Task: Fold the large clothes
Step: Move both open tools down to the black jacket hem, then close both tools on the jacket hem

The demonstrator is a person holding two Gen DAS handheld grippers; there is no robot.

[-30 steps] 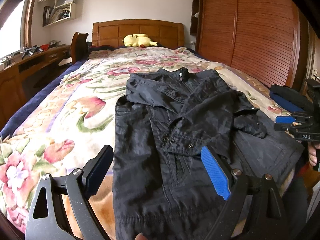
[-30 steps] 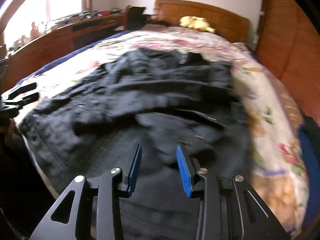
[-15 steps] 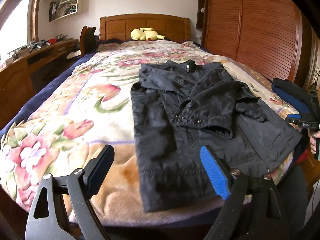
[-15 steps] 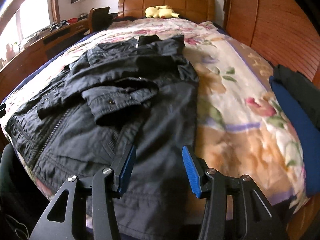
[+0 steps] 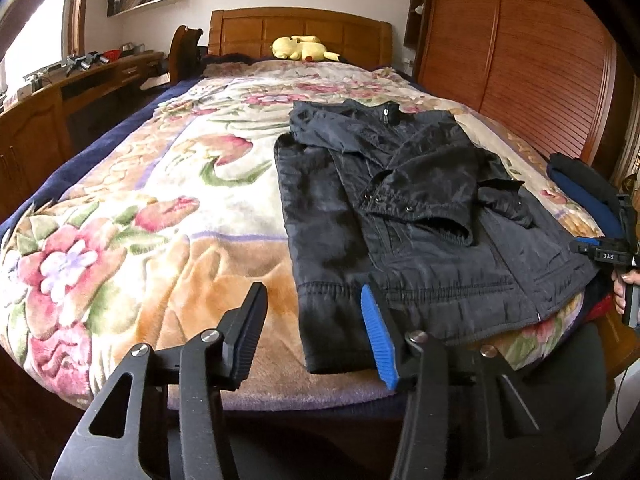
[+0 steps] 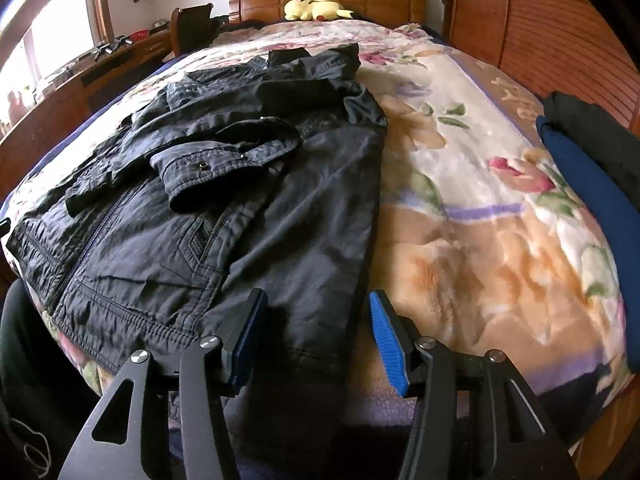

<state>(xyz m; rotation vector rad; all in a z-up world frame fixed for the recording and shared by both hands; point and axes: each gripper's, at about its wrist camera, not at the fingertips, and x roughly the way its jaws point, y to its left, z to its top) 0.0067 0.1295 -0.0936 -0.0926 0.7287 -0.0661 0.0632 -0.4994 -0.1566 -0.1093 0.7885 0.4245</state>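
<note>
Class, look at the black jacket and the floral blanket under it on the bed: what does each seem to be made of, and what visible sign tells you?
The black jacket looks like thin woven synthetic, perhaps nylon: a slight sheen, crisp fine wrinkles, metal snaps and a zipper. The floral blanket looks like plush fleece: a matte, fuzzy pile with soft-edged printed flowers. Exact fibres cannot be told.

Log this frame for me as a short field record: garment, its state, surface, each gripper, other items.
garment: black jacket
state: lying flat, zipped, both sleeves folded across the front
surface: floral blanket on a bed
left gripper: jaws closing around the hem corner, not yet pinching it
right gripper: jaws opening, hem corner between them, not pinched
other items: yellow plush toy by the headboard; folded blue and black clothes at the bed edge
</note>
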